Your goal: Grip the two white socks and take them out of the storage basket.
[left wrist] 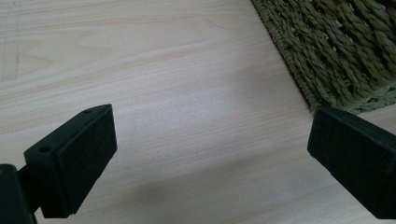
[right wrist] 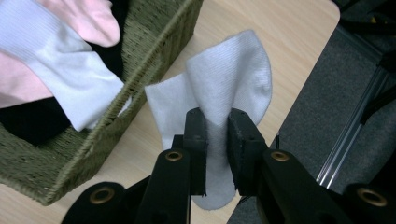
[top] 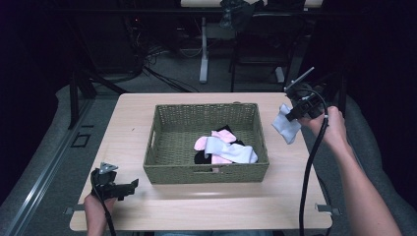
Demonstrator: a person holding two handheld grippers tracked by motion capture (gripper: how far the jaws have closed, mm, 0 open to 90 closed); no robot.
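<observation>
High view, left to right: left hand-held gripper (top: 132, 185) at seven o'clock on tabletop (top: 196, 206), released; basket (top: 162, 169) central, socks (top: 223, 147) inside; right hand-held gripper (top: 291, 116) at two o'clock, clenched on white sock (top: 285, 128). Likely mid-carry; next, probably over basket, then release.

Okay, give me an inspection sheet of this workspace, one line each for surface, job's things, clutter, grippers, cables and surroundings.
Surface: light wood table, bare around the basket.
Job's things: woven basket mid-table holding pink, white and black socks; another white sock held beside the basket's right wall.
Clutter: nothing seen.
Grippers: left gripper open, low over the table by the basket's corner; right gripper shut on the white sock.
Cables: one black cable trails from the right gripper.
Surroundings: dark room, grey floor, table legs and wires behind.
</observation>
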